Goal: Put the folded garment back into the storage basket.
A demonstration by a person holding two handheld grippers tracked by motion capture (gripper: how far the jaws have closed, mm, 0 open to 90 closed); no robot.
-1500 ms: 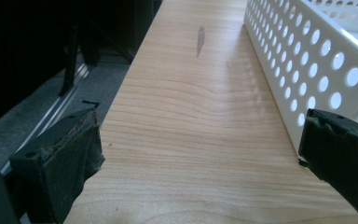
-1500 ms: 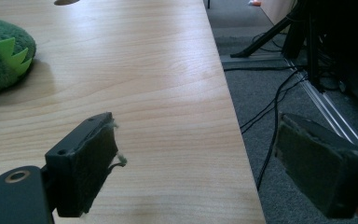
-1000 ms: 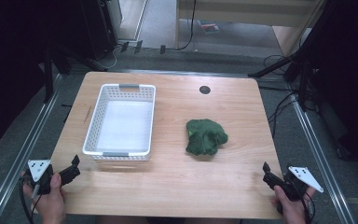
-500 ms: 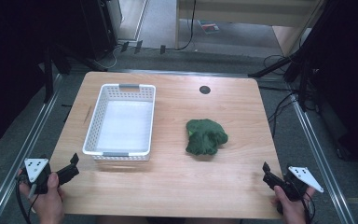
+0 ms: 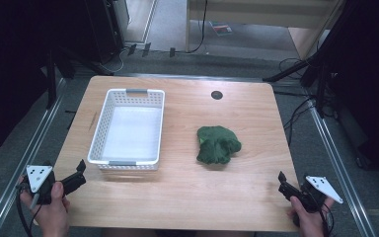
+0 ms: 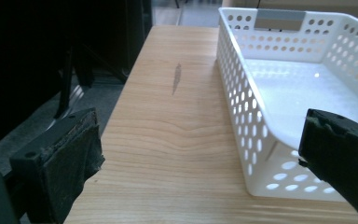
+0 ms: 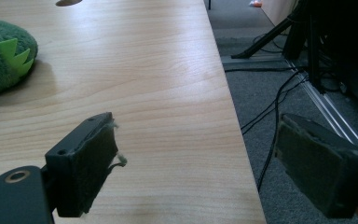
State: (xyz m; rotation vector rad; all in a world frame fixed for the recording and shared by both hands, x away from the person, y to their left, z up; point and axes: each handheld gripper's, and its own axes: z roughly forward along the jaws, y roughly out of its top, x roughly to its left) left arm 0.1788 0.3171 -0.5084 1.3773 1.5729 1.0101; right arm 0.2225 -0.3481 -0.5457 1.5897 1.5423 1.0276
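Both grippers parked at near corners, probably a ready pose. Left gripper (image 5: 79, 174) held beside white basket (image 5: 103, 129), jaws spread, nothing gripped. Right gripper (image 5: 284, 183) also wide open, empty – green plush toy (image 5: 217, 143) left mid-table, well apart from basket, untouched.

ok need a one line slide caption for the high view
Two hand-held grippers, left and right, wait open at the table's near corners; white basket and green plush toy lie untouched.

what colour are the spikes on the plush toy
Light green spikes on the darker green plush toy; clearest in the right gripper view.
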